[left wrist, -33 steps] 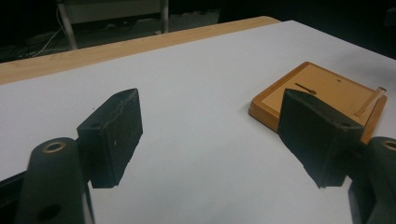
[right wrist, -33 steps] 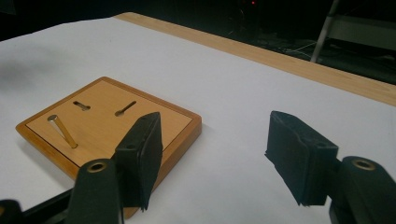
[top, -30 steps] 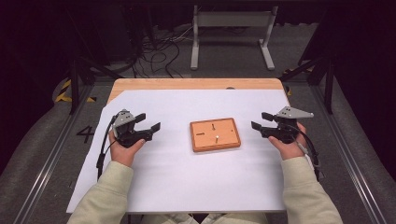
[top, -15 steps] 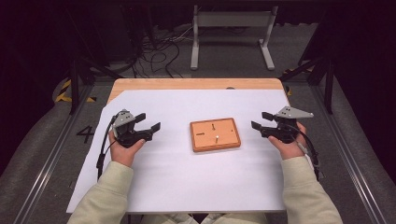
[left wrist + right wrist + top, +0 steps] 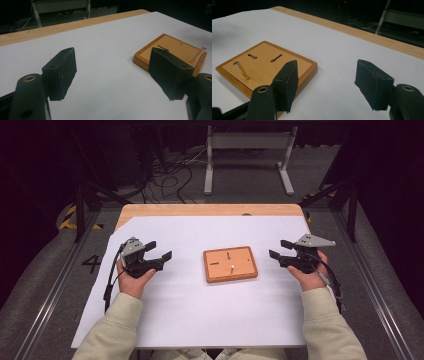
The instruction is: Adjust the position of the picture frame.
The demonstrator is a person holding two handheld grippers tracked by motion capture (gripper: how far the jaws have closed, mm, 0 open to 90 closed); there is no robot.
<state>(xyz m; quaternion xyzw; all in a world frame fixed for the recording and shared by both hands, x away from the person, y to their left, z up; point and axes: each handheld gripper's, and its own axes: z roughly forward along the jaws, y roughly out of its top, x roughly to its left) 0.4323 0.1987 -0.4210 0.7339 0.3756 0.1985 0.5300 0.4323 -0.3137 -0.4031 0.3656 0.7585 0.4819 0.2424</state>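
**A:** What am I working with here?

**B:** I see a wooden board [image 5: 230, 264] flat on the white sheet over the tabletop [image 5: 200, 320], with my tools on either side of it. The left tool [image 5: 161, 250] sits well off the board's left edge, the right tool [image 5: 278, 249] nearer its right edge. Both are spread wide with nothing between the jaws, resting clear of the board.

**A:** And the small part?

**B:** A thin metal pin [image 5: 241, 71] stands tilted in the board's face, beside two narrow slots [image 5: 276, 58]. I judge it stiff, light and smooth, so likely slippery. I'd pinch it across the shaft near the top, squarely, so it doesn't roll out of the pads. The board itself looks rigid and light enough to slide on the sheet if I nudge it, so the other tool may need to steady its rim.

**A:** Anything different from a second ago?

**B:** No. Board, pin and both tools sit just where they were, jaws equally wide.
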